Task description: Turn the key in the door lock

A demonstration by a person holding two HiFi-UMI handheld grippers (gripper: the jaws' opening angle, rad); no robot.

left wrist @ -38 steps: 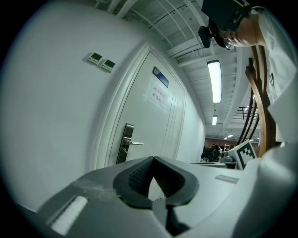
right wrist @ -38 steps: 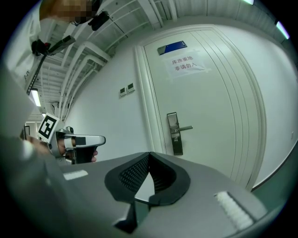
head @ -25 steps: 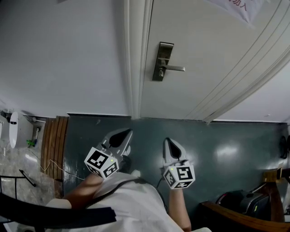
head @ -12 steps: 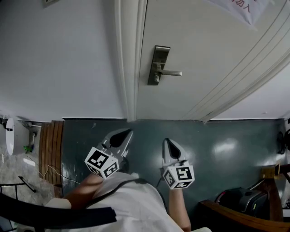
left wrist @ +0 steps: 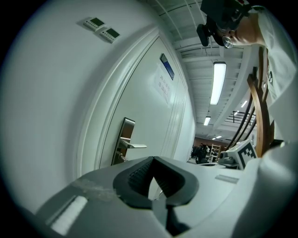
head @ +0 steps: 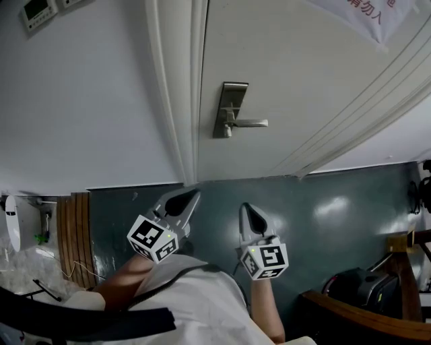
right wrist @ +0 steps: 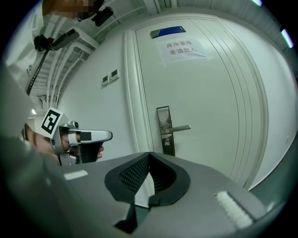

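A steel lock plate (head: 226, 110) with a lever handle (head: 250, 123) sits on the white door (head: 303, 87). It also shows in the left gripper view (left wrist: 122, 144) and the right gripper view (right wrist: 165, 130). A small stub under the lever is too small to tell as a key. My left gripper (head: 191, 196) and right gripper (head: 246, 208) hover side by side over the floor, well short of the door and pointing at it. Both are shut with nothing between the jaws (left wrist: 152, 160) (right wrist: 149, 154). The left gripper (right wrist: 91, 136) shows to the left in the right gripper view.
The door frame (head: 180, 101) runs left of the lock. Wall control panels (head: 37, 12) hang at the upper left. A paper sign (right wrist: 180, 49) is stuck high on the door. Wooden slats (head: 73, 229) lie at the left, a dark bag (head: 360, 293) and wooden furniture at the lower right.
Both grippers have moved toward the door, jaws still shut. In the head view the lock plate has drifted lower and to the left, and the wall panels have come into view.
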